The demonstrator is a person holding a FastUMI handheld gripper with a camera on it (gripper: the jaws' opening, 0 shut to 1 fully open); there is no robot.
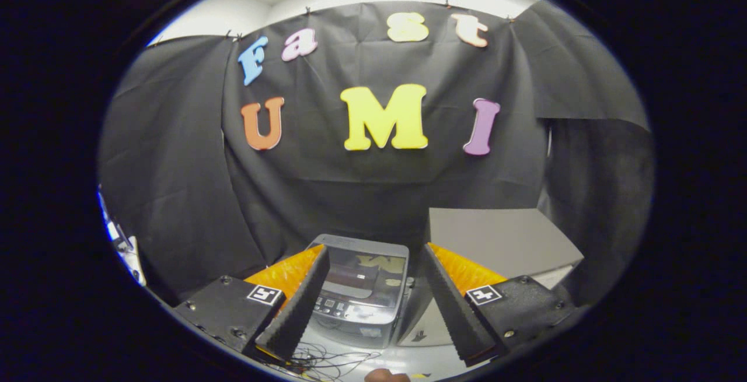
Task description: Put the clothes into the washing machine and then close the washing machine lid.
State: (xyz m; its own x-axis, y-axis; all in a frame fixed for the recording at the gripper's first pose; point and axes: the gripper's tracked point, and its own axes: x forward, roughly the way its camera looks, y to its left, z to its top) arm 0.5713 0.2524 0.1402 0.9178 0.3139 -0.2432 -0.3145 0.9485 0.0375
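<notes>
Between the gripper's point(370, 288) widely spread, empty fingers, the small washing machine point(362, 291) is sitting just ahead with its glossy lid point(366, 271) lying shut, a grey box point(496, 239) standing beside it, cables point(327, 361) trailing below.

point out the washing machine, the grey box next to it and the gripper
washing machine point(363, 288): gripper view, on its closed see-through lid, between the fingers
grey box point(496, 239): gripper view, on its flat top, beyond one finger
gripper point(373, 251): gripper view, midway between its open fingertips
</notes>
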